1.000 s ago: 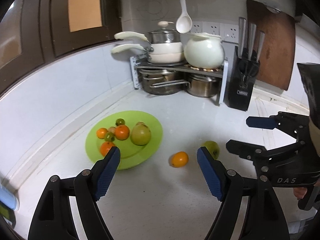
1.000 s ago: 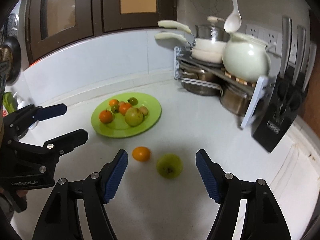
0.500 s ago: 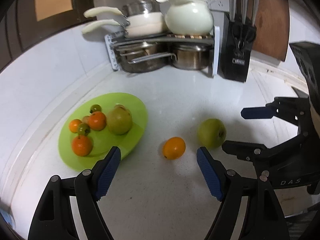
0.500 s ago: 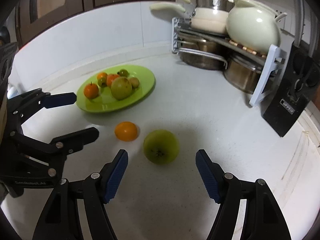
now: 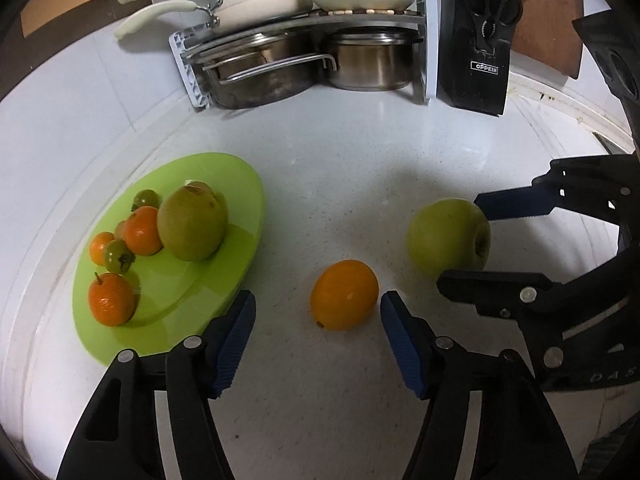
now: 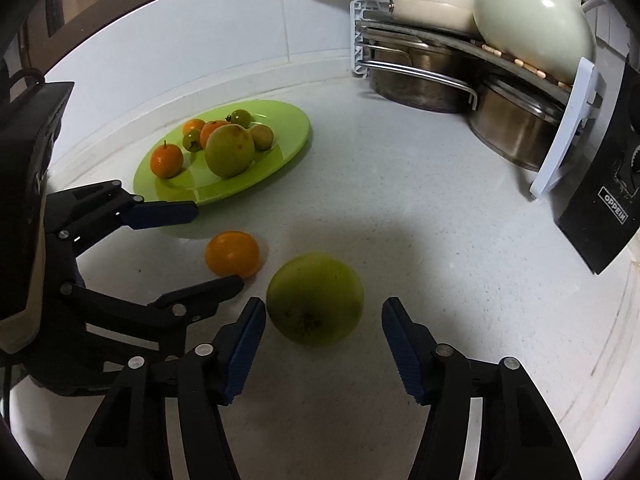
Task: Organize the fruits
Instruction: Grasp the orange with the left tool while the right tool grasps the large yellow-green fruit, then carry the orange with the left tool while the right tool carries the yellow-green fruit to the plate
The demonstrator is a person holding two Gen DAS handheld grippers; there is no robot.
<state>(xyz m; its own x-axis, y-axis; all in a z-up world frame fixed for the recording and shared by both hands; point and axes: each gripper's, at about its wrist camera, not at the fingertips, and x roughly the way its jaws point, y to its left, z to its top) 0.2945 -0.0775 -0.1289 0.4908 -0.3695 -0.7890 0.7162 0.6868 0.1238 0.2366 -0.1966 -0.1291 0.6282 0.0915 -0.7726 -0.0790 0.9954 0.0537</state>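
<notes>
Orange [image 5: 344, 294] lies on worktop [image 5: 360, 168] beside green plate [image 5: 224, 280], just ahead between released left tongs [image 5: 318, 338]. Green apple [image 6: 315, 298] sits beyond orange, between released right tongs [image 6: 323, 344].

Orange [image 5: 344, 294] left of apple [image 5: 448, 237] on counter [image 5: 360, 168]; plate [image 5: 244, 216] of fruit further left, pot rack [image 5: 304, 32] behind.

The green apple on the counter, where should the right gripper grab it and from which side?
Grip the green apple across its widest middle, coming in low from the near side, where the right gripper already lines up with open jaws. It lies tipped, its blossom end facing the camera. The orange sits close on its left, so keep that finger tight.
</notes>
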